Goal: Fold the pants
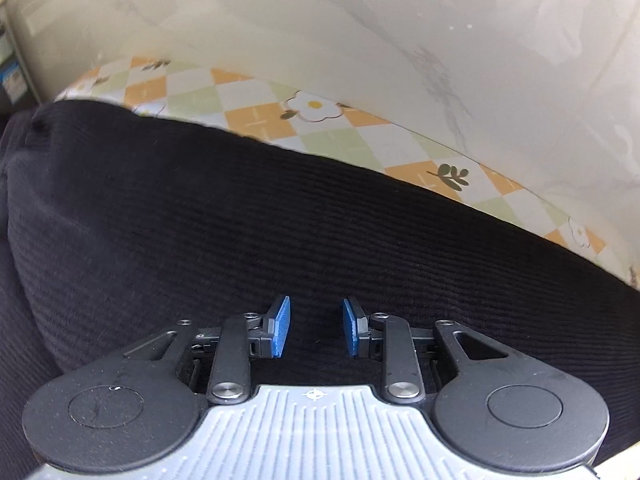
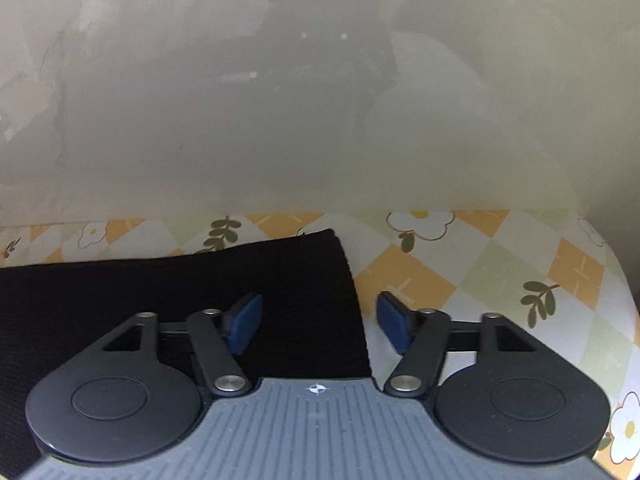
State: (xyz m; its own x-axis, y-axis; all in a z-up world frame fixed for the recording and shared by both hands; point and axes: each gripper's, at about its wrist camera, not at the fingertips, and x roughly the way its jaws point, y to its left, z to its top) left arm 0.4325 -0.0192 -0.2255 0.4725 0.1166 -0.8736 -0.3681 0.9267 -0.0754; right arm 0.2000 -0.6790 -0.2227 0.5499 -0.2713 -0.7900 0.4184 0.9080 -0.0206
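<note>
Nearest the left camera, the left tongs [image 1: 316,328] hung over the black ribbed pants [image 1: 280,220], their blue pads [image 1: 281,328] parted by a narrow gap with only dark cloth showing beneath; nothing was pinched between them, so they were released, apparently poised over the middle of the fabric rather than at an edge. The right tongs [image 2: 318,322] stood wider, one pad over the pants [image 2: 200,280] and the other over the patterned cloth [image 2: 480,280] that covered the worktop, so that the garment's straight end ran between them; the pads did not press on it, and these tongs too gripped nothing. That straddling looked deliberate: it would seem to set the right tongs up to take the end of the pants for a fold, while the left ones sat further along the same piece to lift or steady it. The pants lay flat on the worktop, spread leftward out of the right view and filling most of the left one, their far border curving across the checked cloth. Beyond them a strip of that cloth, printed with orange and green diamonds, white flowers [image 1: 312,106] and leaf sprigs, stayed bare up to a pale wall [image 1: 360,20]. Nothing lay on the cloth near the garment's end to hinder a fold, though the wall stood close behind the worktop.
</note>
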